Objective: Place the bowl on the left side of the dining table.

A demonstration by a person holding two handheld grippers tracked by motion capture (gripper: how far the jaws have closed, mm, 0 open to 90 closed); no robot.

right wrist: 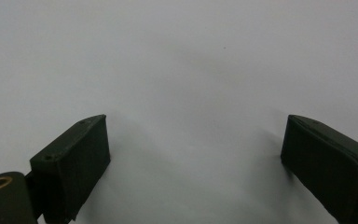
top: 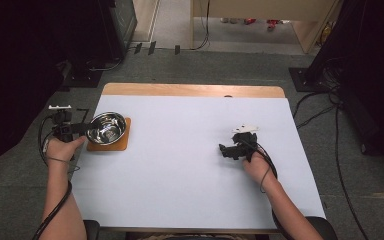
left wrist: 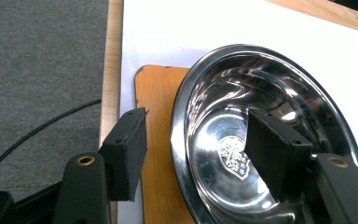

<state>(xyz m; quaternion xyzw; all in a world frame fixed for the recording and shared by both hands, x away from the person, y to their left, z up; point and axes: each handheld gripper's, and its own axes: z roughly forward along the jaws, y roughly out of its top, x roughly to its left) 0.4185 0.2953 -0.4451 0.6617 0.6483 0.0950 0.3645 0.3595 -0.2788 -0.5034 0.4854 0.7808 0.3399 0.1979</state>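
The steel bowl (top: 106, 128) sits on a small orange wooden board (top: 121, 145) at the left edge of the white table (top: 190, 165), with the board poking out on the near and right sides. The left gripper (top: 82, 128) comes at it from the left, and its jaws straddle the bowl's rim: in the left gripper view one pad (left wrist: 129, 148) hangs outside over the board and the other sits inside the bowl, neither one pressing on the metal, so it's let go, not clamped. The right gripper (top: 223, 149) is well apart over on the right half of the table, jaws spread wide above bare white surface, nothing between them.
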